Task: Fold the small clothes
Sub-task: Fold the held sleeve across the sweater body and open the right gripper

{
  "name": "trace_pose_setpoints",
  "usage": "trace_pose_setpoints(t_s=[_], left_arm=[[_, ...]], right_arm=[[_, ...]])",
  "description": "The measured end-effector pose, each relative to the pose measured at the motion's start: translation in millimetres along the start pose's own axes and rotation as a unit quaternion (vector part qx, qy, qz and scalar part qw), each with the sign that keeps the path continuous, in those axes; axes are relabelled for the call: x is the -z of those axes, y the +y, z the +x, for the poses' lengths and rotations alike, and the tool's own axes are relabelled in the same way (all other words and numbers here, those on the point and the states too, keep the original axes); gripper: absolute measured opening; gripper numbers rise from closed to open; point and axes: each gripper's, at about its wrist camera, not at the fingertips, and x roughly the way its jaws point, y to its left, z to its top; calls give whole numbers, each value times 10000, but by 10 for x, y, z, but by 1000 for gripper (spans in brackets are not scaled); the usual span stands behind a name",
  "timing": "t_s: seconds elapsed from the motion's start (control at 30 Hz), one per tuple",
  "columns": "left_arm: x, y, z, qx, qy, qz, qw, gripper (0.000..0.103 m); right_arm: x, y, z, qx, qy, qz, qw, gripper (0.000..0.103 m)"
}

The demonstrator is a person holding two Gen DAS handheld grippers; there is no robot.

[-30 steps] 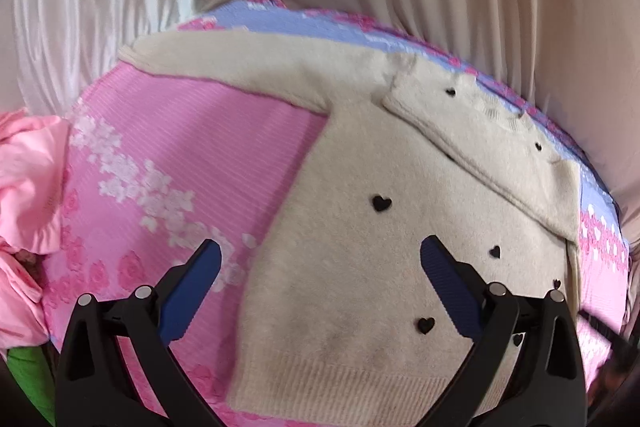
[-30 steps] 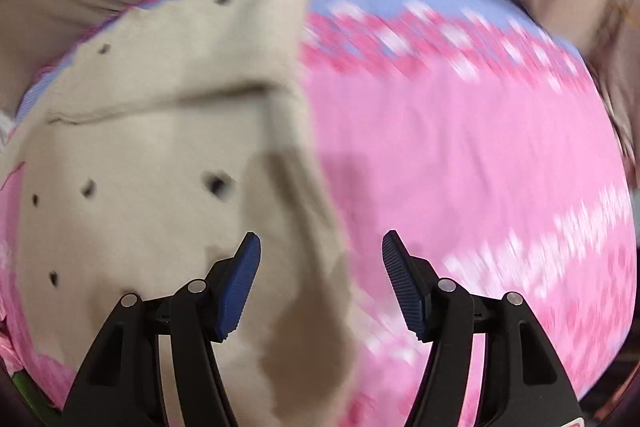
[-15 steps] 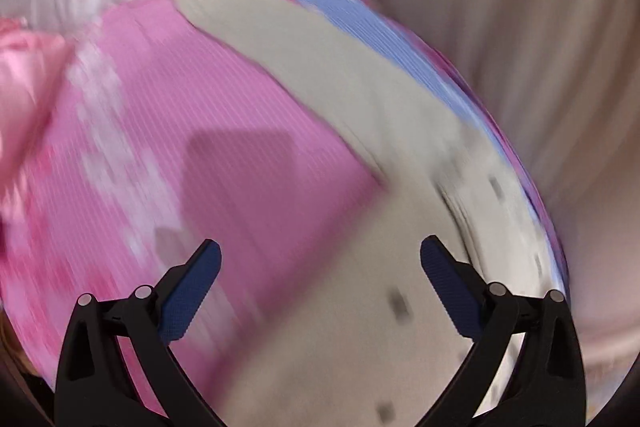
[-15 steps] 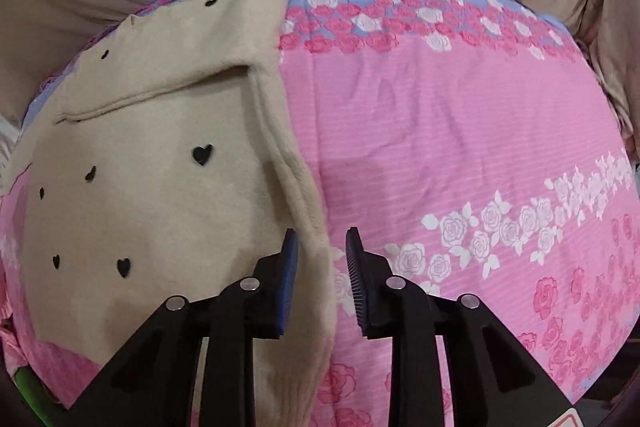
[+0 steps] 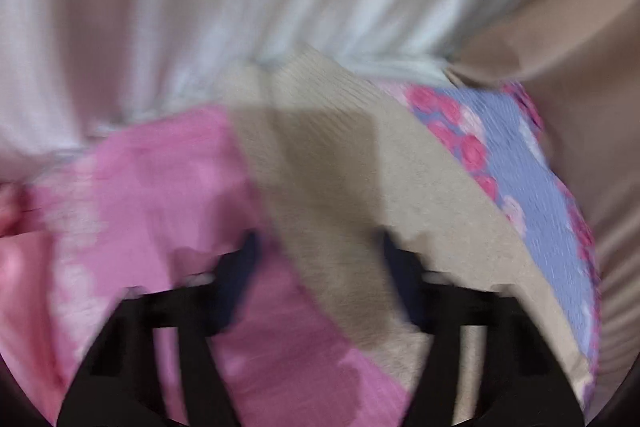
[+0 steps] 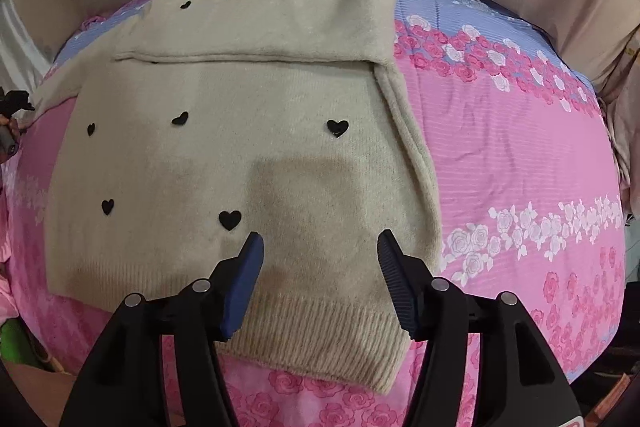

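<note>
on the bed, a beige sweater (image 6: pixel 224 163) with little black hearts lies flat on the pink rose-print bedspread (image 6: pixel 520 163), hem toward the right camera. one sleeve (image 6: pixel 256 27) is already folded across the top of the body, so i'd say the fold is partway done and the other sleeve is next.

that's probably why the left tongs (image 5: pixel 316 243) sit over the stretched-out sleeve (image 5: pixel 328 155) near the far edge of the bed. their jaws have just been closing and straddle the sleeve, but the view is too blurred to tell if the pads are biting it yet.

the right tongs (image 6: pixel 318 239) hover above the lower body of the sweater, jaws just been opening, released with nothing between them, pretty much parked out of the way.

room-wise: a blue floral band (image 6: pixel 460 11) runs along the far side of the spread, and pale curtains (image 5: pixel 200 7) hang behind the bed.
</note>
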Motion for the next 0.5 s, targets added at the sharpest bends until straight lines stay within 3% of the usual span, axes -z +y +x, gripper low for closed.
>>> trace_pose_setpoints(t_s=[0.03, 0.1, 0.17, 0.27, 0.37, 0.47, 0.5], left_arm=[[-1, -41, -5, 161, -23, 64, 9998, 14], [-12, -101, -30, 401, 51, 28, 9992, 9], [-2, -195, -236, 778, -197, 52, 9968, 7], [149, -660, -798, 1253, -606, 685, 9879, 7], [502, -1297, -1625, 1936, -1102, 1715, 9597, 7], [1154, -1963, -2488, 2726, -1402, 2689, 9131, 7], [1444, -2199, -2765, 3049, -1399, 2982, 8936, 7]], right_arm=[[8, 30, -4, 37, -5, -40, 10000, 57], [17, 66, -13, 69, -20, -110, 9999, 57], [20, 76, -28, 61, -43, -131, 9999, 57], [18, 51, -50, -25, -84, -88, 9999, 57], [20, -3, -67, -148, -160, -25, 9998, 58], [32, -130, -77, -317, -225, 199, 9990, 58], [39, -184, -85, -340, -254, 277, 9987, 58]])
